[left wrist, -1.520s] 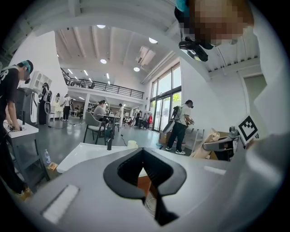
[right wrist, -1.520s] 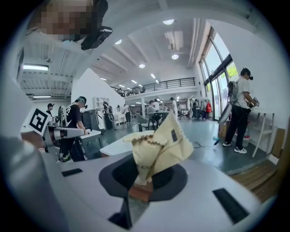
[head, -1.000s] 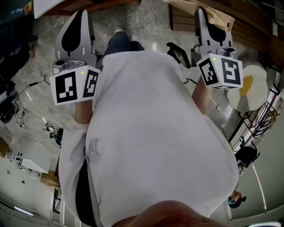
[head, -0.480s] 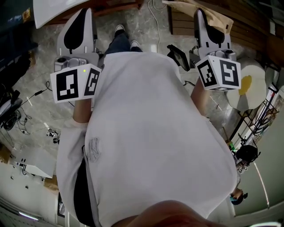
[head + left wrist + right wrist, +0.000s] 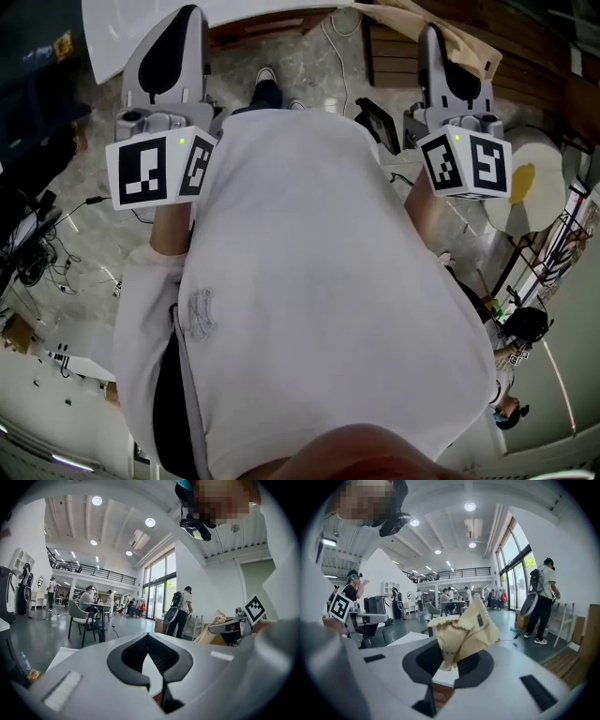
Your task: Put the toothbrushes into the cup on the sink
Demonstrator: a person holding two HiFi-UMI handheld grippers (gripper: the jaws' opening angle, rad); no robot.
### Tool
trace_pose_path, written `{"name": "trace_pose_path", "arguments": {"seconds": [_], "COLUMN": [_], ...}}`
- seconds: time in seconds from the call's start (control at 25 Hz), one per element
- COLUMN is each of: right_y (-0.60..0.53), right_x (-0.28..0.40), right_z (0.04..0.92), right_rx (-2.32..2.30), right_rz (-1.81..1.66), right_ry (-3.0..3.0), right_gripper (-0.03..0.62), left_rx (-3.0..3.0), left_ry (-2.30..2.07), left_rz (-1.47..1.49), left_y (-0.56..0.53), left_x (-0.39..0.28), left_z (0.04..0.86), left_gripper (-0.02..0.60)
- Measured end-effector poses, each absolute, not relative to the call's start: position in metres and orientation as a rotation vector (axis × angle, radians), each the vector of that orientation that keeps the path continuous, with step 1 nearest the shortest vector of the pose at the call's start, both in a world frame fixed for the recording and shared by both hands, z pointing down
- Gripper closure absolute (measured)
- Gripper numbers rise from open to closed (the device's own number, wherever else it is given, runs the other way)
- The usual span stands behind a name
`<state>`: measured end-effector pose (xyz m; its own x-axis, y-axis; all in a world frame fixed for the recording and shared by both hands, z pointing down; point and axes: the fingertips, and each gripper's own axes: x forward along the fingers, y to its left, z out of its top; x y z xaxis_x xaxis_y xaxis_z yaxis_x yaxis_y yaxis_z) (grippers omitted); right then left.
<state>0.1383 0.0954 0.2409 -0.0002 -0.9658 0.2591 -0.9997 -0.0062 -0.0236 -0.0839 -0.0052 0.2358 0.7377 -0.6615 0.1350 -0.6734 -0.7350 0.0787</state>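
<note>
Two tools out in front of me, and no toothbrush, cup or sink in any view, so I judge I'm only on the approach. My left tool [image 5: 150, 639] is closed tip to tip with nothing in it. My right tool [image 5: 447, 663] is clamped on a crumpled tan cloth [image 5: 464, 630]. Below me is grey floor [image 5: 300, 56], with a white bench [image 5: 244, 11] edge just ahead. Next, I reckon: find the sink, then open the free left tool for a brush. Writing: the cloth shows faint letters, maybe "EN", plus a dark tag [image 5: 479, 620] I can't read. My shirt's [image 5: 328, 281] small emblem [image 5: 200, 314] is unclear too.
</note>
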Motion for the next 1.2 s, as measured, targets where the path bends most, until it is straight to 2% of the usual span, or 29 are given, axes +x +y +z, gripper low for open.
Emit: {"name": "trace_pose_path", "arguments": {"seconds": [0.52, 1.2], "right_y": [0.049, 0.041], "right_x": [0.130, 0.133], "right_z": [0.246, 0.261], "right_rx": [2.152, 2.107], "right_rz": [0.292, 0.375], "right_ry": [-2.041, -2.051], "right_gripper": [0.545, 0.545], "left_rx": [2.828, 2.754], "left_ry": [-1.047, -1.045], "left_rz": [0.153, 0.186], "left_y": [-0.058, -0.060], "left_x": [-0.099, -0.092], "left_z": [0.243, 0.257], "left_gripper": [0.581, 0.581]}}
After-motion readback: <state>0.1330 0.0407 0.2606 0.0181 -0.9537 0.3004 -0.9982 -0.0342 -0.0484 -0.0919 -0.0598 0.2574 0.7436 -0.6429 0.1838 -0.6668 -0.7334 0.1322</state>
